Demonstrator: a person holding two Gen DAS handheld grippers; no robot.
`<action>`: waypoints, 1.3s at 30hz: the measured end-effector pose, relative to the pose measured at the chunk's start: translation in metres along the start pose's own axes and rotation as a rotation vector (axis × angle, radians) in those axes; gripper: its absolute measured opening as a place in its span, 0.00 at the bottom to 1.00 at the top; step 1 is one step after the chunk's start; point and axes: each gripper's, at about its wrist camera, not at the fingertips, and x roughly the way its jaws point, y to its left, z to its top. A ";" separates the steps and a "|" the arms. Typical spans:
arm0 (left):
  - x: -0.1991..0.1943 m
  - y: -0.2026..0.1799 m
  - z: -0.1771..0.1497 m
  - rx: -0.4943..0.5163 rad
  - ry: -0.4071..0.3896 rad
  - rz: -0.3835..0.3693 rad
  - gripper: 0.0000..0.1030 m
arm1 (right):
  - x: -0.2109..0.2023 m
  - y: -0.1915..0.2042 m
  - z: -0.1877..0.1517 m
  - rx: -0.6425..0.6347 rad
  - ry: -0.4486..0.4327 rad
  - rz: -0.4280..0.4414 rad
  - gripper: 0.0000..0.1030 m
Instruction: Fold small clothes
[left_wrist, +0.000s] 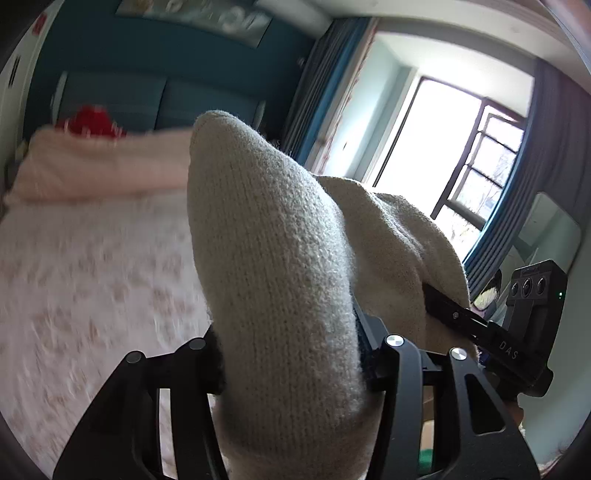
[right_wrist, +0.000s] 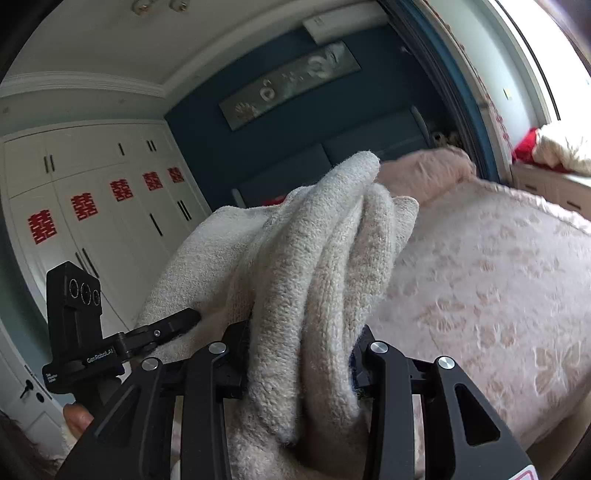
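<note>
Cream knit garment (left_wrist: 266, 236): bunched, raised above pink floral bedspread (left_wrist: 85, 280); left gripper (left_wrist: 291, 362) pinching one fold; right gripper (right_wrist: 303, 354) pinching another (thick, doubled); white wardrobe (right_wrist: 92, 206) far left

Window (left_wrist: 443, 147) glare, motion blur, fisheye edges

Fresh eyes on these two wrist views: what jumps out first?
A cream knitted garment fills the centre of both views, bunched between each gripper's fingers: left gripper, right gripper. Behind it lies a pink floral bedspread, and red paper emblems mark the white wardrobe doors.
</note>
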 end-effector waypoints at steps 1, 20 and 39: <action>-0.004 -0.002 0.011 0.015 -0.026 -0.004 0.48 | -0.005 0.011 0.009 -0.024 -0.031 0.017 0.35; -0.145 0.086 0.032 0.063 -0.323 0.182 0.54 | 0.111 0.137 0.026 -0.152 0.011 0.270 0.38; -0.026 0.357 -0.241 -0.578 0.118 0.443 0.61 | 0.273 -0.014 -0.251 0.191 0.641 -0.084 0.45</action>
